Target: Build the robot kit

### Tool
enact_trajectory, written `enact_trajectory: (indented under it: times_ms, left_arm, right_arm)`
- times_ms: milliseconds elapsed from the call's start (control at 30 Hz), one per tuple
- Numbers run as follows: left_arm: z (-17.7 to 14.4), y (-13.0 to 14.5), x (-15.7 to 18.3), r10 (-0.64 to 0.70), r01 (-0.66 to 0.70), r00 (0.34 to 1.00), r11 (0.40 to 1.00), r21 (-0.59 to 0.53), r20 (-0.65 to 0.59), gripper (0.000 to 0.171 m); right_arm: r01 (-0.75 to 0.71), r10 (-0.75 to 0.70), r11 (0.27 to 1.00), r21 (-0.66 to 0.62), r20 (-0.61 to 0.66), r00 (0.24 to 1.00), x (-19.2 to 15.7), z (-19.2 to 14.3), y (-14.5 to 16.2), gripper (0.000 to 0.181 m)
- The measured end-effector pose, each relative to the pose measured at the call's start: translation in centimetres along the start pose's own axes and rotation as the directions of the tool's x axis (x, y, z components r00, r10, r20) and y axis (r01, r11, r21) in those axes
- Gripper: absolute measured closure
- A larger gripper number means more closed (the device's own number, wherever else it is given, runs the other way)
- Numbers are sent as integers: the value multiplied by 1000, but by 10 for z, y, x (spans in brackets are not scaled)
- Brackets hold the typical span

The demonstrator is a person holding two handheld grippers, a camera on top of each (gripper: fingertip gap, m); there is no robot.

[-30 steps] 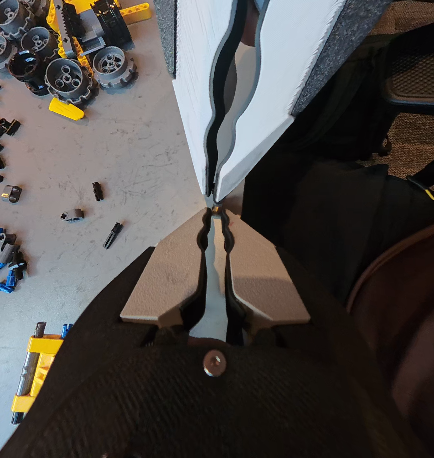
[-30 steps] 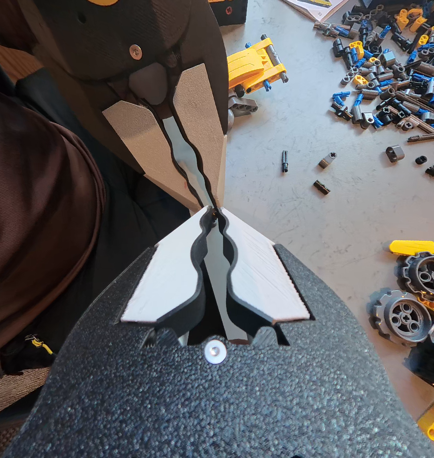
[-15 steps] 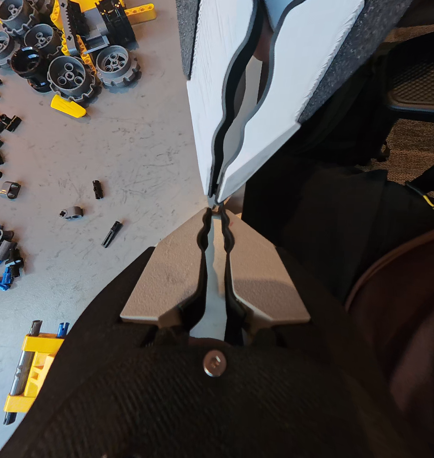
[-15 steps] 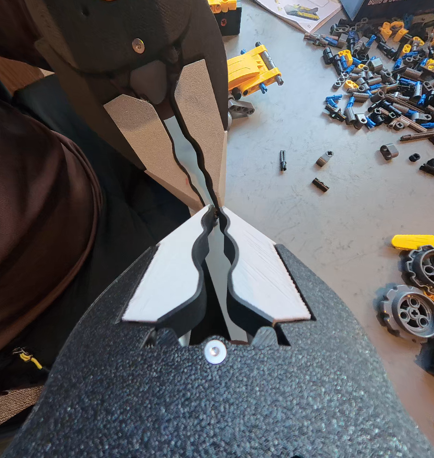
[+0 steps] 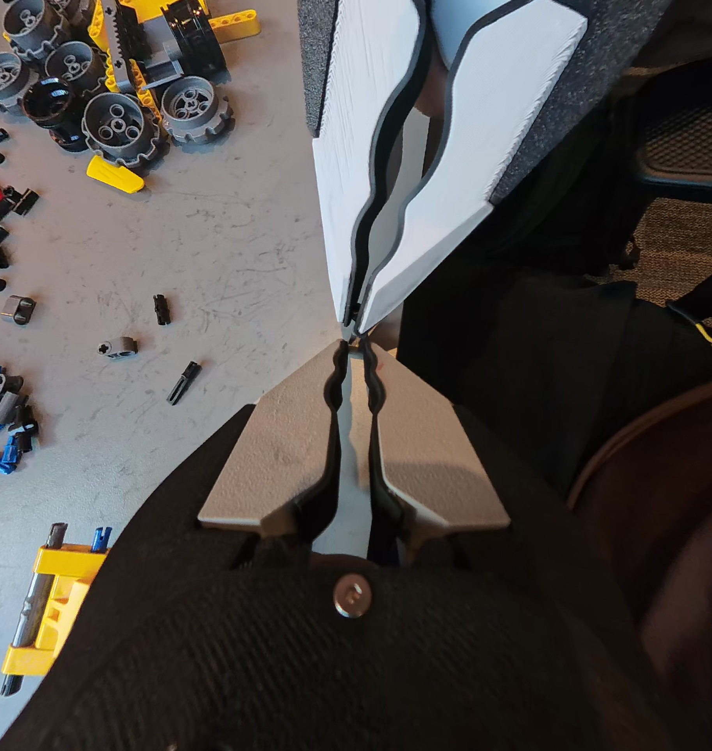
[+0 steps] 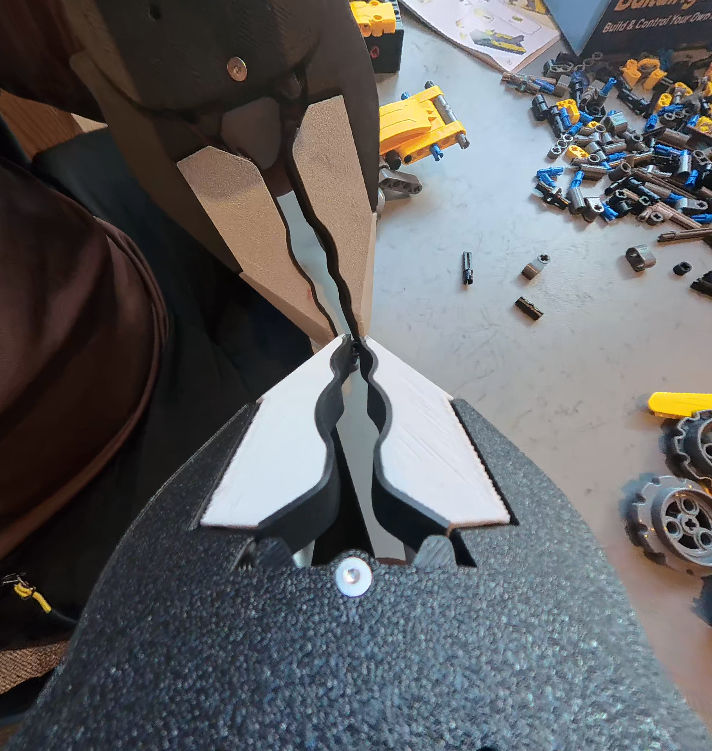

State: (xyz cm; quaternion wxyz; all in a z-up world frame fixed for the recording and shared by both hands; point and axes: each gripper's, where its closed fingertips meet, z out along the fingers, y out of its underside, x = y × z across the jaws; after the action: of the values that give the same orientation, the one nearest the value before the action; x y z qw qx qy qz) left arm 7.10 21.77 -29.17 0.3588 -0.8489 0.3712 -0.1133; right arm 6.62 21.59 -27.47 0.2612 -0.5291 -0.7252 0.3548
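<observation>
My two grippers meet tip to tip above the near edge of the grey table [image 5: 224, 252]. My left gripper [image 5: 355, 345], with grey fingers, is shut on a small grey piece [image 5: 357, 344] at its tips. My right gripper [image 6: 356, 345], with white fingers, is shut on a small black piece [image 6: 354, 352]. The two pieces touch, and the fingers hide most of them. The right gripper comes down from the top of the left wrist view [image 5: 354, 319]. The left gripper comes down from the top of the right wrist view [image 6: 351, 330].
Grey toothed wheels [image 5: 191, 109] and a yellow and black assembly [image 5: 143, 44] lie far left. A yellow sub-assembly [image 6: 419, 122], loose pins [image 6: 467, 267], a pile of small parts [image 6: 639, 146], a booklet [image 6: 484, 32] and a box [image 6: 651, 20] are on the table. A person's lap [image 6: 61, 325] is beside it. Only a small space, under 4 cm, lies between the two pairs of fingers.
Both grippers stay shut and tip to tip. The pair has shifted slightly, so the booklet, the box and more of the parts pile have come into the right wrist view.
</observation>
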Motion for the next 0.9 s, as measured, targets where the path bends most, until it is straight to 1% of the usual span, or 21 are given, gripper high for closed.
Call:
enact_trajectory:
  times_ms: [300, 567, 633, 733, 900]
  left_arm:
    - [0, 0, 0, 1, -1, 1000, 1000, 2, 4, 166]
    - [-1, -3, 0, 4, -4, 1000, 1000, 12, 8, 166]
    - [0, -1, 0, 9, -9, 1000, 1000, 1, 8, 166]
    - [0, 0, 0, 13, -13, 1000, 1000, 1, 6, 166]
    - [1, -1, 0, 13, -13, 1000, 1000, -4, -1, 166]
  right_arm:
    - [-42, 41, 997, 57, 27, 999, 0, 0, 0, 180]
    - [-32, 29, 997, 66, 43, 999, 1, -3, 3, 180]
    - [-8, 6, 999, 53, 33, 999, 0, -2, 1, 180]
    - [36, -36, 999, -2, 24, 999, 0, 0, 1, 180]
    - [51, -49, 998, -49, 29, 998, -1, 2, 1, 180]
